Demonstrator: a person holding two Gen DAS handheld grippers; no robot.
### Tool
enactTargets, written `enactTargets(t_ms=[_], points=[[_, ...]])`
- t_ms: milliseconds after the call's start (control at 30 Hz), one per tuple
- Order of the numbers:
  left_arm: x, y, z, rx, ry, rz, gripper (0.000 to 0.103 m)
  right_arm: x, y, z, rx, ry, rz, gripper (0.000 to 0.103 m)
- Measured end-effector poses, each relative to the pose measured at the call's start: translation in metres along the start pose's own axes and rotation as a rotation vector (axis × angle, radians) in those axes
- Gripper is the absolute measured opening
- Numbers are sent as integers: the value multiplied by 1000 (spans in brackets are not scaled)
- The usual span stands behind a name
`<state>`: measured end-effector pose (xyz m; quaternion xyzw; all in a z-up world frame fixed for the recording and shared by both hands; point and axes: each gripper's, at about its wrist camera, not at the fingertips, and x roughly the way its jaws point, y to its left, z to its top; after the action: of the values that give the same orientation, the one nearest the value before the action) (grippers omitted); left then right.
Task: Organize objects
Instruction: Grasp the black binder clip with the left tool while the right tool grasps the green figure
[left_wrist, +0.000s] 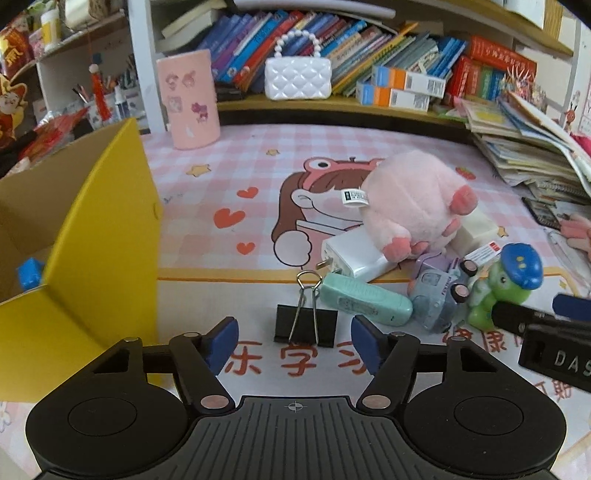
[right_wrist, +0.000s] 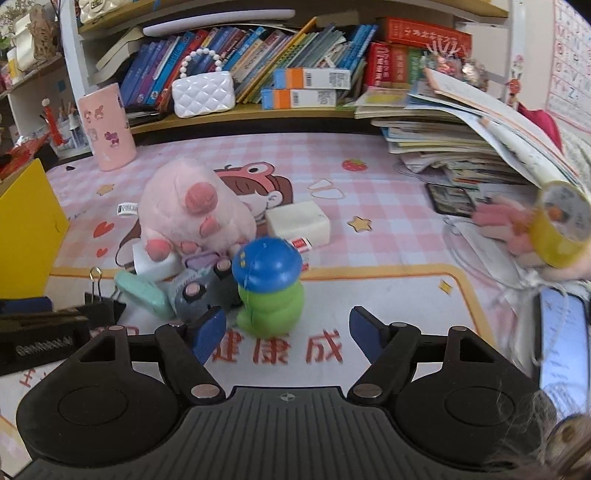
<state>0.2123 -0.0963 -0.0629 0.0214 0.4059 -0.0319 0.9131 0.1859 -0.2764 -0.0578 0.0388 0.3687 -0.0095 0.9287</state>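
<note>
left gripper (left_wrist: 294, 341) jaws apart, empty | one black binder clip (left_wrist: 306, 325) flat on mat just ahead, wire handles pointing away | right gripper (right_wrist: 287, 334) jaws apart, empty; one green toy (right_wrist: 269, 286) upright between its tips | one white charger (left_wrist: 352, 254) half-hidden under one pink plush (left_wrist: 413, 205) | yellow box (left_wrist: 92, 236) left, cut off

Black ribbed claw (left_wrist: 294, 341) with blue pads (left_wrist: 224, 340).

Black binder clip (left_wrist: 306, 325) flat on the counter, wire handles toward the shelf; mint-green device (left_wrist: 364, 300) lying just beside it; grey-lilac toy car (left_wrist: 441, 295) tipped over; green figurine in blue cap (right_wrist: 267, 286) upright; pink plush (left_wrist: 413, 201) resting on a white charger (left_wrist: 352, 258); yellow box (left_wrist: 96, 236) open, left.
</note>
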Motion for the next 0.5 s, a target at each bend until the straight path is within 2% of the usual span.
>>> enactTargets(t_ms=[200, 267, 300, 367, 433, 500], points=[[14, -4, 2, -19, 27, 11, 58, 20, -3, 11, -17, 9, 17, 67], [18, -5, 2, -17, 30, 11, 52, 25, -4, 13, -27, 21, 15, 60], [21, -5, 2, -19, 33, 10, 44, 27, -5, 13, -31, 25, 19, 58], [21, -5, 2, -20, 21, 9, 39, 29, -5, 14, -38, 28, 29, 49], [19, -4, 1, -38, 14, -8, 39, 29, -5, 14, -47, 22, 49, 37], [15, -3, -1, -53, 4, -17, 39, 27, -3, 14, -67, 13, 55, 36]])
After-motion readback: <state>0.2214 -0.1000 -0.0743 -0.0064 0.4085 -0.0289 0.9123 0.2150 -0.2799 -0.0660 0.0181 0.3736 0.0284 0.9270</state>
